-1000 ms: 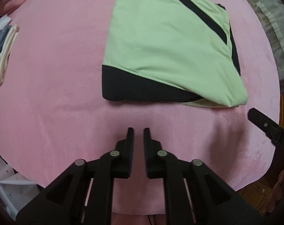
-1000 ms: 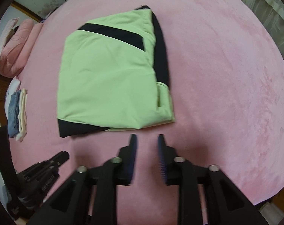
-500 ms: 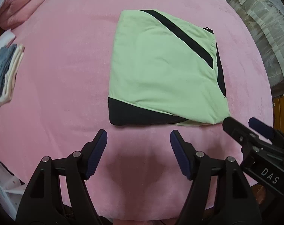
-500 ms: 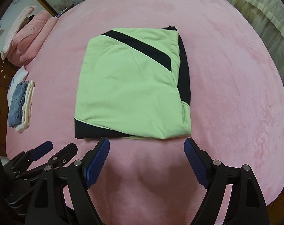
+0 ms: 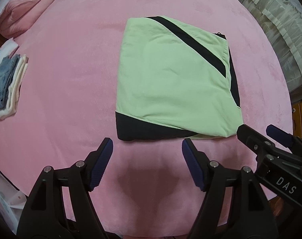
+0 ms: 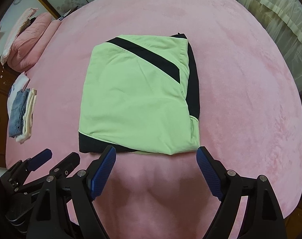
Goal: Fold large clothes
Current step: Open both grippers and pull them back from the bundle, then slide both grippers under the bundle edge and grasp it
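A light green garment with black panels (image 5: 170,83) (image 6: 137,101) lies folded into a neat rectangle on the pink bed (image 5: 71,99) (image 6: 240,99). My left gripper (image 5: 147,145) hangs open above the bedcover just in front of the garment's near black edge, with nothing between its fingers. My right gripper (image 6: 156,153) is open too, wide, over the near edge of the fold, holding nothing. Each gripper shows in the other's view: the right gripper (image 5: 264,135) at lower right, the left gripper (image 6: 55,157) at lower left.
A small stack of folded clothes, denim on cream (image 5: 7,85) (image 6: 21,111), lies at the bed's left side. A rolled pink quilt (image 5: 25,6) (image 6: 29,43) sits at the far left. Pale curtains (image 5: 274,20) hang on the right.
Both grippers went from nearly shut to wide open and lifted back from the bed. The folded garment now sits farther away in both views and lies still.
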`<action>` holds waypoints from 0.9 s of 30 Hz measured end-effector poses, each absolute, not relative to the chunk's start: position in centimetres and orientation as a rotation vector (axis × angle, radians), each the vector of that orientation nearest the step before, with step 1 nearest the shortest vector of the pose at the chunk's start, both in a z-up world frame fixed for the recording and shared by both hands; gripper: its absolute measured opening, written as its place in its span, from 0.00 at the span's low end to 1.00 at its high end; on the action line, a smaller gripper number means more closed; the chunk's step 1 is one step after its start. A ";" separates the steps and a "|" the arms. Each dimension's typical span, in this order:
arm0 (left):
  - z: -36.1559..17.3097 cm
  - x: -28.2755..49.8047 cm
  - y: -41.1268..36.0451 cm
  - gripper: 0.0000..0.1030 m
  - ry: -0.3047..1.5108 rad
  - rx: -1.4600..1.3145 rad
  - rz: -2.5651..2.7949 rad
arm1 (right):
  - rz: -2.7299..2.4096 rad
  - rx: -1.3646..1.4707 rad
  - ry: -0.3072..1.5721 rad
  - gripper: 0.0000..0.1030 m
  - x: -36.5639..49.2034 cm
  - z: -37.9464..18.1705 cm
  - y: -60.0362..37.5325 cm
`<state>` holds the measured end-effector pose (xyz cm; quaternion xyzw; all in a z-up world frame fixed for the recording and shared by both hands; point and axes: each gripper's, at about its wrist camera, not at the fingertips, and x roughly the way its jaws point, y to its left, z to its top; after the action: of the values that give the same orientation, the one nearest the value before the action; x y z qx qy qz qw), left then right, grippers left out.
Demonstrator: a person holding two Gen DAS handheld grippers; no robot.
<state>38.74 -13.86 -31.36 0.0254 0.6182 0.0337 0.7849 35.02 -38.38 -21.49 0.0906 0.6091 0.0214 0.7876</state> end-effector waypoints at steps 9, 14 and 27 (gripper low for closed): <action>-31.7 39.2 -13.8 0.67 1.330 0.040 0.043 | 0.022 0.193 1.312 0.83 35.0 -22.0 -38.6; -32.2 39.6 -13.0 0.67 1.332 0.046 0.008 | 0.003 0.222 1.314 0.83 35.4 -22.9 -38.5; -37.2 42.7 -4.9 0.67 1.387 -0.309 -0.187 | -0.035 0.403 1.290 0.84 36.7 -27.8 -40.8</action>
<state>42.68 -4.88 -37.23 -0.1415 0.6357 -0.0858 0.7540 36.71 -40.85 -27.85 0.1864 0.5970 -0.0162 0.7801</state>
